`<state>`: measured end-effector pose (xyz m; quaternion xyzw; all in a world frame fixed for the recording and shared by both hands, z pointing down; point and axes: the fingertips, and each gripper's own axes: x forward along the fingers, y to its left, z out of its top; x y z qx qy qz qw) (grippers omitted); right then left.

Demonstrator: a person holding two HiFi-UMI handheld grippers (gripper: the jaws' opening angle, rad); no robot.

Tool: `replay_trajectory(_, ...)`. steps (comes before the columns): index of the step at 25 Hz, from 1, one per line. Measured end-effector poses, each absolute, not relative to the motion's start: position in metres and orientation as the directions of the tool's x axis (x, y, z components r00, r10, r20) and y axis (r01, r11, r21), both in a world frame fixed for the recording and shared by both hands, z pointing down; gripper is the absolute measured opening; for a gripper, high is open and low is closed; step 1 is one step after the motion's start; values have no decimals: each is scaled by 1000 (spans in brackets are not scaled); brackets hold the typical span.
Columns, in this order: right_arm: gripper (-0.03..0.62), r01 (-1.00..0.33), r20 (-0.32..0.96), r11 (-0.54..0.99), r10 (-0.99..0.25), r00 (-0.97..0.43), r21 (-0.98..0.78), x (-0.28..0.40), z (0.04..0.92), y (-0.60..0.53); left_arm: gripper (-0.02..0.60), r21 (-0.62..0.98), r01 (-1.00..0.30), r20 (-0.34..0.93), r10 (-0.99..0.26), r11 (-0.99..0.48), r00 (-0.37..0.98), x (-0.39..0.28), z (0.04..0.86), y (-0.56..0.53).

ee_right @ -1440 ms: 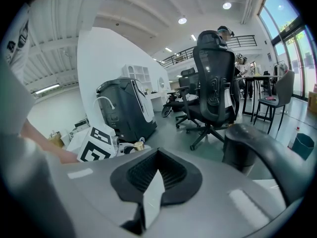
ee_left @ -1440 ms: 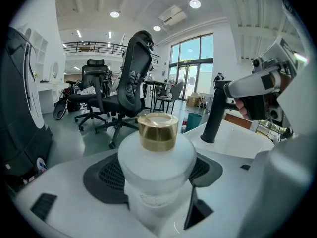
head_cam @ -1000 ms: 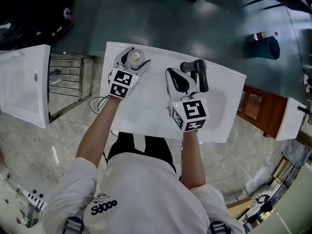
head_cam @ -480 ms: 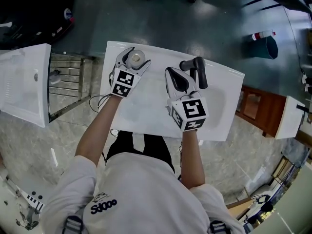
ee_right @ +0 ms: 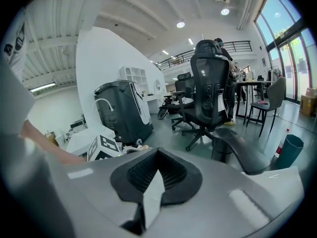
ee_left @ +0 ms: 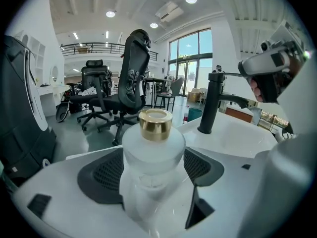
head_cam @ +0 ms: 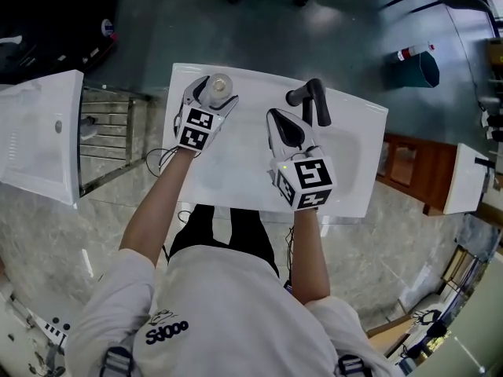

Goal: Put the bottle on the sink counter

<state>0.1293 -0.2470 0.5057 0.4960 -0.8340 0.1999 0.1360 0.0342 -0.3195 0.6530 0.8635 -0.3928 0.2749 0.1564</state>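
Observation:
A frosted bottle point(head_cam: 217, 84) with a gold cap point(ee_left: 155, 124) is held upright over the far left corner of the white sink counter point(head_cam: 236, 179). My left gripper point(head_cam: 211, 94) is shut on the bottle point(ee_left: 151, 177), its dark pads pressing both sides. Whether the bottle's base touches the counter is hidden. My right gripper point(head_cam: 284, 126) hovers over the counter's middle, just in front of the black faucet point(head_cam: 311, 100). In the right gripper view its jaws point(ee_right: 156, 182) are shut with nothing between them.
The faucet point(ee_left: 214, 103) stands right of the bottle, with the basin point(head_cam: 350, 159) beyond it. A metal rack point(head_cam: 110, 136) and another white sink point(head_cam: 39, 136) lie left of the counter. Office chairs point(ee_left: 130, 78) stand on the floor behind.
My left gripper has edged slightly toward the counter's far edge with the bottle in it. The right gripper has hardly moved.

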Motion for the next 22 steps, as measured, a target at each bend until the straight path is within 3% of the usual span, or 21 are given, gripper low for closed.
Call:
replay_trajectory(16, 11, -932, 373, 341, -855, -362, -121, 132, 460, -222, 364, 70, -769, 465, -662, -635, 588, -36, 590, -286)
replay_trajectory(22, 11, -938, 326, 335, -880, -345, -88, 122, 427, -208, 231, 61, -736, 337, -680, -674, 651, -46, 527, -270)
